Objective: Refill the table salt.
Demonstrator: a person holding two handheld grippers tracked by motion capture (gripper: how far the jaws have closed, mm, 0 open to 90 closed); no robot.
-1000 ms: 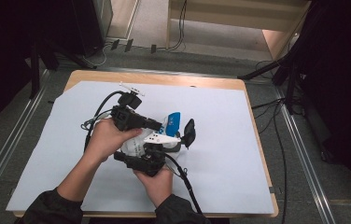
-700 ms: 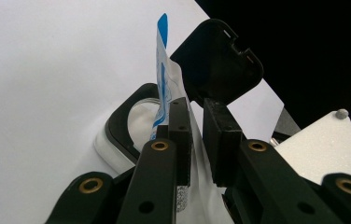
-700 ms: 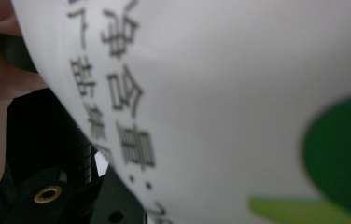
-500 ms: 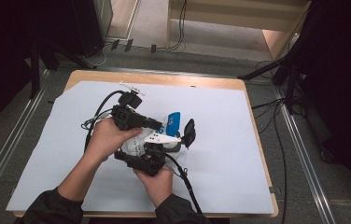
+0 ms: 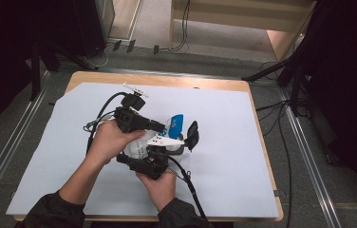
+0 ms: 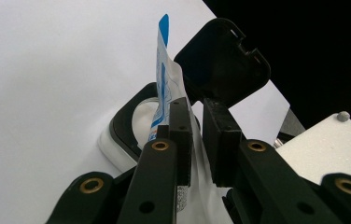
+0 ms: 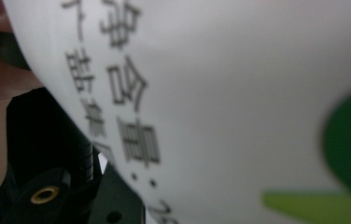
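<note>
The thin blue-and-white packet (image 6: 163,88) stands on its edge, its long side pointing up and away from the left gripper (image 6: 197,140), which pinches its lower part. In the high view the packet (image 5: 175,124) is near the middle of the bench (image 5: 243,142). It sits in a white tub (image 5: 141,148) whose black flip lid (image 5: 192,134) stands open. The right gripper (image 5: 164,153) has been closing on the tub; its jaws press the tub's sides. Both hands are close together.

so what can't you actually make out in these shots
- Right gripper view: the white pack sits so near the lens that its print blurs and it hides the gripper's pads.
- High view: both hands cover the pack's body.
- Left gripper view: the blue-and-white sachet's small print is unreadable.
</note>
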